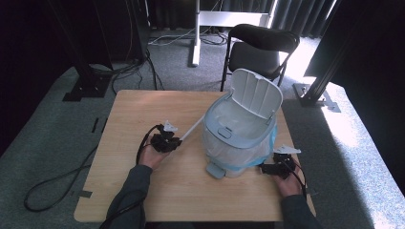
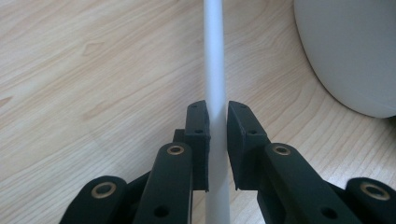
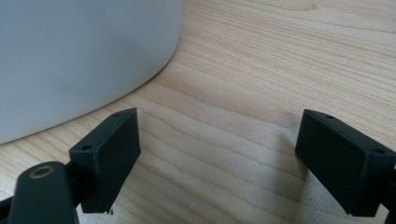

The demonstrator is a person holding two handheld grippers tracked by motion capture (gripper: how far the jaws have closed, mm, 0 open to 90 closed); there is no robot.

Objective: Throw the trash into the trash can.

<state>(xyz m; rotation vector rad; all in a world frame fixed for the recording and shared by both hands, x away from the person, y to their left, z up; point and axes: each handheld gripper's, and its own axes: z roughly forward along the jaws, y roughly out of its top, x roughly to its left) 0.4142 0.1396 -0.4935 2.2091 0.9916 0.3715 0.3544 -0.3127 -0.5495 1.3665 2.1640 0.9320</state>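
Observation:
A white pedal bin stands on the right half of the wooden table, with its lid tipped up and a clear liner with a blue edge around its body. A thin white rod slants from my left gripper toward the bin's rim. In the left gripper view the rod runs straight up between the jaws, and my left gripper is shut on it. My right gripper lies low by the bin's right base. There it stands wide open over bare wood, beside the bin wall.
The bin's foot pedal juts toward the front edge of the table. A black chair stands behind the table, and cables lie on the floor at the left. The bin's curved side is close to the right of the held rod.

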